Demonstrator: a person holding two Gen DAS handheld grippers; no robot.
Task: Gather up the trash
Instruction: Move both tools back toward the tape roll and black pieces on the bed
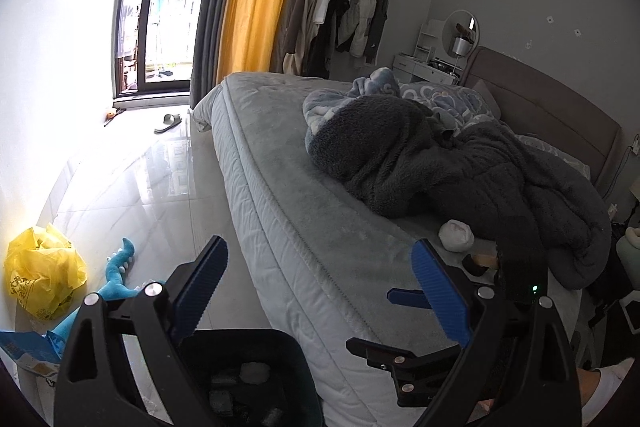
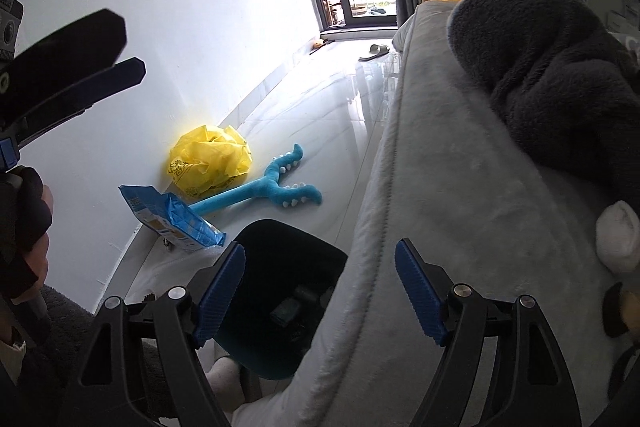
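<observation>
A dark trash bin (image 1: 256, 343) (image 2: 288, 247) stands on the floor against the bed side, with several scraps inside. My left gripper (image 1: 320, 251) is open and empty above the bin and the mattress edge. My right gripper (image 2: 320, 251) is also open and empty, over the bin's rim and the bed. On the bed lies a white crumpled wad (image 1: 456, 235) (image 2: 616, 239), with a small brown and black thing (image 1: 478, 263) (image 2: 618, 311) beside it. A yellow plastic bag (image 1: 44, 275) (image 2: 210, 159) and a blue packet (image 1: 20, 347) (image 2: 176, 215) lie by the wall.
A blue plush toy (image 1: 120, 275) (image 2: 276, 183) lies on the shiny tile floor next to the bag. A dark grey fleece blanket (image 1: 440, 167) (image 2: 540, 67) is heaped on the bed (image 1: 320, 187). A slipper (image 1: 168, 123) sits near the window. A person's gloved hand (image 2: 24, 211) holds the left gripper.
</observation>
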